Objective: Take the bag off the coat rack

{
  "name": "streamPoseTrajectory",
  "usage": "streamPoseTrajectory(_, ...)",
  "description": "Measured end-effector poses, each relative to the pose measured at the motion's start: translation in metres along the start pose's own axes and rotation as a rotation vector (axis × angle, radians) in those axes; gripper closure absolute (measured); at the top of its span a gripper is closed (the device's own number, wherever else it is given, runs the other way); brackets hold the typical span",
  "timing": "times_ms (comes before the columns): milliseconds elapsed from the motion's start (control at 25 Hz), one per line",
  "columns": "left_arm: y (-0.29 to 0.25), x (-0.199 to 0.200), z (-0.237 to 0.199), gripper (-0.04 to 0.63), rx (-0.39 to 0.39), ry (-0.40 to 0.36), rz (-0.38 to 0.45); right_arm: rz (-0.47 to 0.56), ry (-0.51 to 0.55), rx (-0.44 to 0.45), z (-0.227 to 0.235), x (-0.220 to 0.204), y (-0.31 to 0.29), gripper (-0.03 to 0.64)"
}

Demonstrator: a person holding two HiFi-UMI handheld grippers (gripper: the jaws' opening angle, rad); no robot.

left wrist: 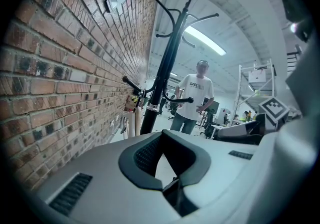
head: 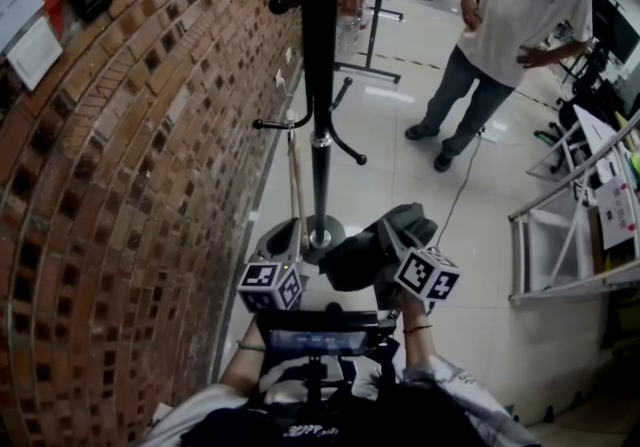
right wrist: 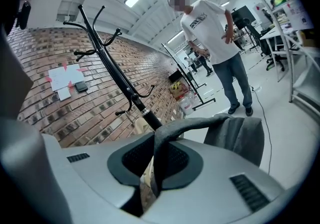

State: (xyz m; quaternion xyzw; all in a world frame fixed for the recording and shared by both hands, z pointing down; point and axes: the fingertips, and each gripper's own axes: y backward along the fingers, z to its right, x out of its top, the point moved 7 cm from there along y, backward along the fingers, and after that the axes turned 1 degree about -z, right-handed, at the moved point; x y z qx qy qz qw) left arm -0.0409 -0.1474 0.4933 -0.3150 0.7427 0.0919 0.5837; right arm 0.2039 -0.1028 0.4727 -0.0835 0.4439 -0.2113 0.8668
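Grey bag (right wrist: 240,135), strap (right wrist: 161,140) pinched (right gripper (right wrist: 156,160))

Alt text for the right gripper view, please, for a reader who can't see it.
The right gripper has its jaws shut on the strap of a grey bag, which drapes to their right, off the black coat rack behind. A brick wall runs along the left, and a person in a white T-shirt stands on the pale floor.

Head view looks steeply down; both gripper views face the coat rack (head: 320,85).
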Motion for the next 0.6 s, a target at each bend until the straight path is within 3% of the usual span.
streamPoseTrajectory(600, -0.0028, -0.0001, 0.0036, 0.586, -0.003, 0.009, -0.013, -0.017, -0.011, -0.011, 0.006, -0.0023, -0.0006, 0.584)
